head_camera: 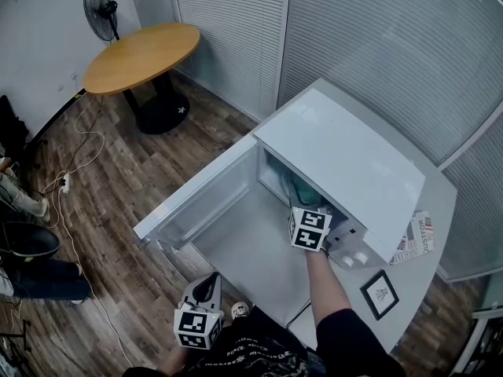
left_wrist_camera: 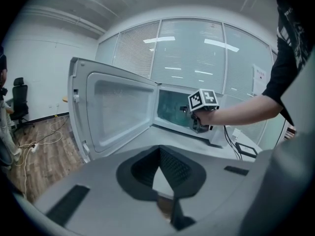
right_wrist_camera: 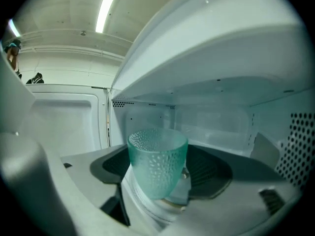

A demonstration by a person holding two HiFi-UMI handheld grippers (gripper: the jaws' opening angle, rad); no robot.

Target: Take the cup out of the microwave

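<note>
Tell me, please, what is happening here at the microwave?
A person holds a claw in each hand. The right claw reaches into the open microwave and appears closed on the green cup, which is inside the cavity. The left claw hangs low near the person's body, shut and empty. The door stands wide open.
</note>
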